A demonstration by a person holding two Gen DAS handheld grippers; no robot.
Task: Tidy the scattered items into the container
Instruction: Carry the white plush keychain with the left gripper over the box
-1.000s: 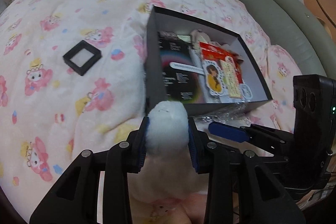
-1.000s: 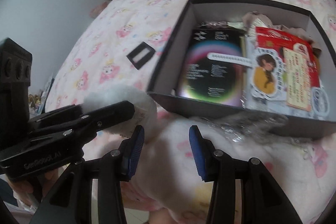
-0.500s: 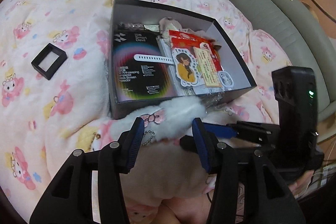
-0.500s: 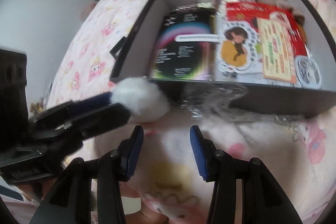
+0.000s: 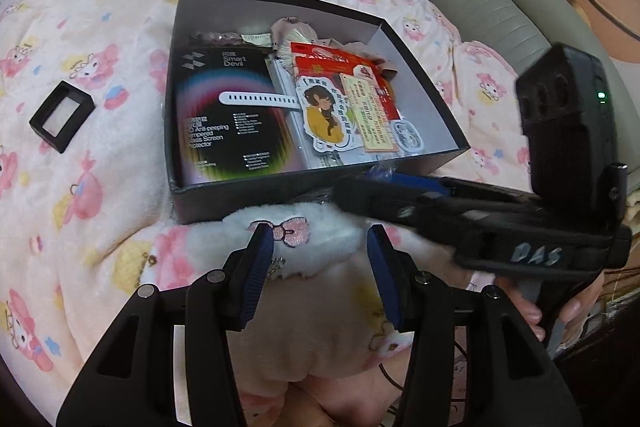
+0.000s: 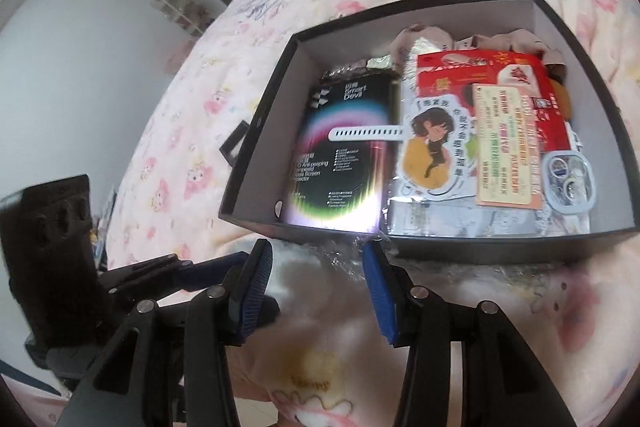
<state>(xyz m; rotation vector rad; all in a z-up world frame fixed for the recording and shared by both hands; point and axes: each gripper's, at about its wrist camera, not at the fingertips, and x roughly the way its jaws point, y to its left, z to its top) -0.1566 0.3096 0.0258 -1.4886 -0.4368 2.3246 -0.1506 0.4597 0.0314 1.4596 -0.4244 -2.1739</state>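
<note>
The left gripper (image 5: pixel 318 247) is spread wide with nothing held in it. A fluffy white plush (image 5: pixel 304 231) with a pink bow lies on the bed (image 5: pixel 100 27), just in front of the gripper and touching the near wall of the black box (image 5: pixel 240 203).

The right gripper (image 6: pixel 316 263) is spread wide too and holds nothing. It sits low by the near wall of the box, over the white plush and some crinkly clear wrap (image 6: pixel 352 251).

The box sits on the pink blanket. Inside it are a black screen protector pack (image 5: pixel 224 119), a white strap (image 5: pixel 260 99) lying on the pack, a girl sticker (image 5: pixel 326 115), and a red packet (image 5: pixel 340 61).

A small black square frame (image 5: pixel 62 115) lies on the bed, well apart from the box on its left.
</note>
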